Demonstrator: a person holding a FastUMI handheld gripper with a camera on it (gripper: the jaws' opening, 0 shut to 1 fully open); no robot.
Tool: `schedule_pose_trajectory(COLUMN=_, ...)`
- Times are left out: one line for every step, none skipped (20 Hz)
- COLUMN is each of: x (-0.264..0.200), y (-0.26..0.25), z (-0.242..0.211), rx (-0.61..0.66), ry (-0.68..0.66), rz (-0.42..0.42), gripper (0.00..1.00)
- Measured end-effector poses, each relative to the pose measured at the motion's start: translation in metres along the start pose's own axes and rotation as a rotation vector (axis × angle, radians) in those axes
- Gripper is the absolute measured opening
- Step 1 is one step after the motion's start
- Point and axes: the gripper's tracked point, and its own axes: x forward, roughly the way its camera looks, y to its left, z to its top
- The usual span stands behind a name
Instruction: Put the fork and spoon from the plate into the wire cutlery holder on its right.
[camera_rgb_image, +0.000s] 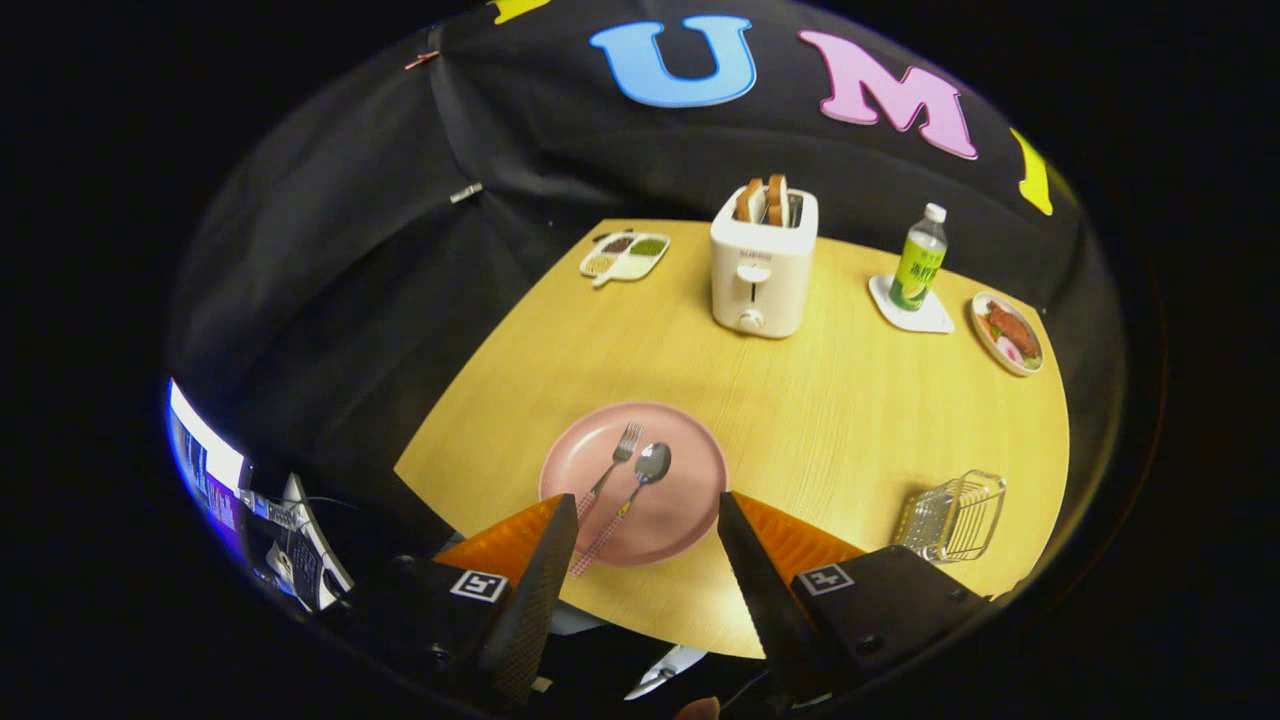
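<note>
The gripper (648, 505) hung above the near edge of the wooden table (850, 420), its fingers spread wide and holding nothing. Between them lay the pink plate (690, 500), with the fork (612, 463) and the spoon (640, 482) side by side on it. The wire cutlery holder (952, 516) stood empty to the right of the plate, well apart from it.

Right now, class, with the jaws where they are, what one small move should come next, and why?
Probably ease the gripper forward and down toward the fork. The jaws stand open and empty above the near rim of the pink plate, where the fork and spoon lie side by side, handles toward the jaws. The wire cutlery holder to the plate's right holds neither yet.
</note>
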Motion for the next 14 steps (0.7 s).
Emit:
schedule_pose_trajectory(x=0.012, y=0.004, z=-0.01, rx=-0.001, ry=0.041, rz=0.007, gripper=0.88)
schedule_pose_trajectory(x=0.025, y=0.008, z=-0.02, rx=0.002, ry=0.082, rz=0.013, gripper=0.85)
schedule_pose_trajectory(x=0.037, y=0.012, z=-0.03, rx=0.004, ry=0.12, rz=0.016, gripper=0.83)
schedule_pose_trajectory(x=0.047, y=0.014, z=-0.038, rx=0.006, ry=0.151, rz=0.012, gripper=0.8)
schedule_pose_trajectory(x=0.057, y=0.016, z=-0.046, rx=0.006, ry=0.181, rz=0.008, gripper=0.77)
schedule_pose_trajectory(x=0.066, y=0.018, z=-0.054, rx=0.008, ry=0.205, rz=0.006, gripper=0.76)
schedule_pose_trajectory(x=0.075, y=0.018, z=-0.06, rx=0.005, ry=0.224, rz=0.001, gripper=0.76)
schedule_pose_trajectory(x=0.082, y=0.02, z=-0.065, rx=0.005, ry=0.243, rz=-0.006, gripper=0.76)
schedule_pose_trajectory(x=0.088, y=0.02, z=-0.068, rx=0.008, ry=0.259, rz=-0.013, gripper=0.76)
schedule_pose_trajectory(x=0.095, y=0.02, z=-0.073, rx=0.013, ry=0.274, rz=-0.018, gripper=0.74)
schedule_pose_trajectory(x=0.099, y=0.018, z=-0.076, rx=0.013, ry=0.286, rz=-0.027, gripper=0.71)
schedule_pose_trajectory(x=0.105, y=0.017, z=-0.08, rx=0.016, ry=0.301, rz=-0.034, gripper=0.7)
schedule_pose_trajectory(x=0.108, y=0.016, z=-0.081, rx=0.024, ry=0.314, rz=-0.041, gripper=0.7)
schedule_pose_trajectory(x=0.112, y=0.016, z=-0.084, rx=0.035, ry=0.324, rz=-0.046, gripper=0.7)
